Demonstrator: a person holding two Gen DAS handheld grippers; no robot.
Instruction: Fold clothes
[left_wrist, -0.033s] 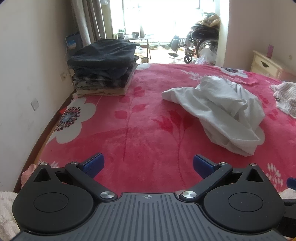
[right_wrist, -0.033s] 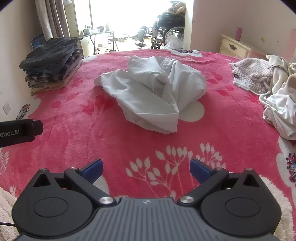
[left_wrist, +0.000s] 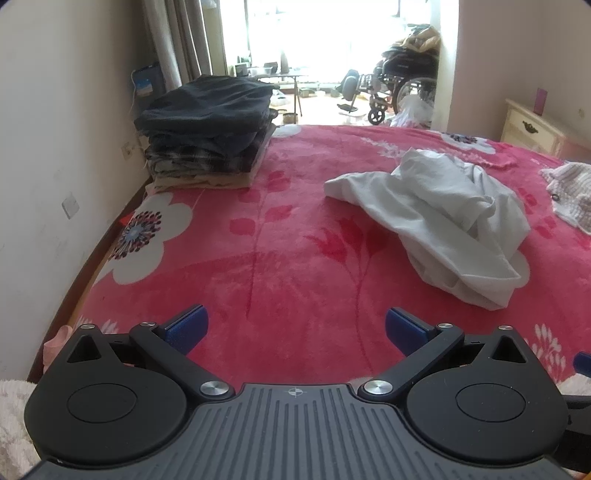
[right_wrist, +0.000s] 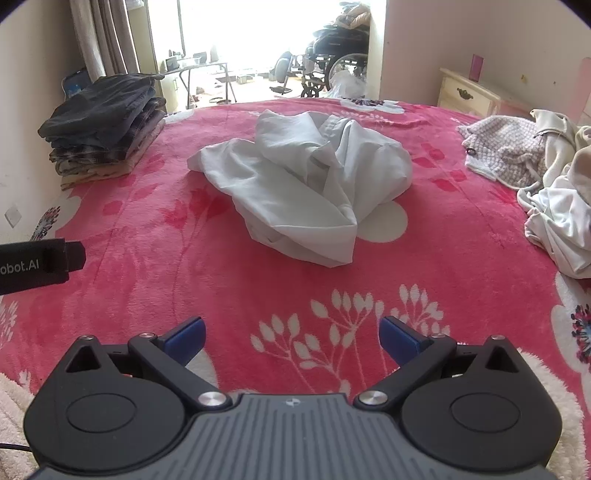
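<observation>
A crumpled white garment (right_wrist: 306, 192) lies in the middle of the bed on a red flowered blanket (right_wrist: 443, 280); it also shows at the right of the left wrist view (left_wrist: 439, 218). My right gripper (right_wrist: 291, 338) is open and empty, above the blanket near the front edge, well short of the garment. My left gripper (left_wrist: 293, 328) is open and empty, to the left of the garment and short of it. Its body shows at the left edge of the right wrist view (right_wrist: 37, 264).
A stack of folded dark and plaid clothes (left_wrist: 210, 129) sits at the bed's far left by the wall (left_wrist: 55, 129). A heap of unfolded light clothes (right_wrist: 546, 177) lies at the right. A nightstand (right_wrist: 469, 92) and a wheelchair (right_wrist: 340, 55) stand beyond the bed.
</observation>
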